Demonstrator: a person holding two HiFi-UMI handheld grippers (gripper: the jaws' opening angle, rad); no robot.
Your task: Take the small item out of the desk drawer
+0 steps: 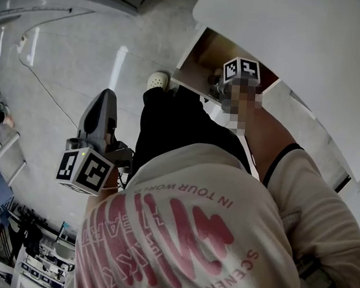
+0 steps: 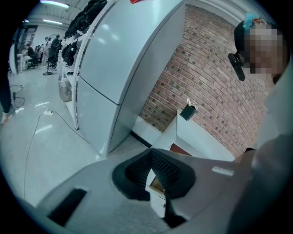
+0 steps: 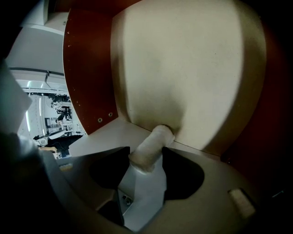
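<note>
The desk drawer (image 1: 202,49) stands open under the white desktop (image 1: 298,38). My right gripper (image 1: 226,83) reaches into it, only its marker cube showing in the head view. In the right gripper view a small white cylinder (image 3: 153,145) sits between the jaws of my right gripper (image 3: 149,154), which are shut on it, just above the drawer's cream floor (image 3: 183,68) and beside its brown side wall (image 3: 87,68). My left gripper (image 1: 107,97) hangs at the left, away from the desk. Its jaws are shut on nothing in the left gripper view (image 2: 151,171).
The person's torso in a white printed shirt (image 1: 210,235) fills the lower head view, with a shoe (image 1: 157,80) on the grey floor. A tall pale cabinet (image 2: 119,59), a brick wall (image 2: 206,77) and a cable (image 2: 32,132) on the floor surround the left gripper.
</note>
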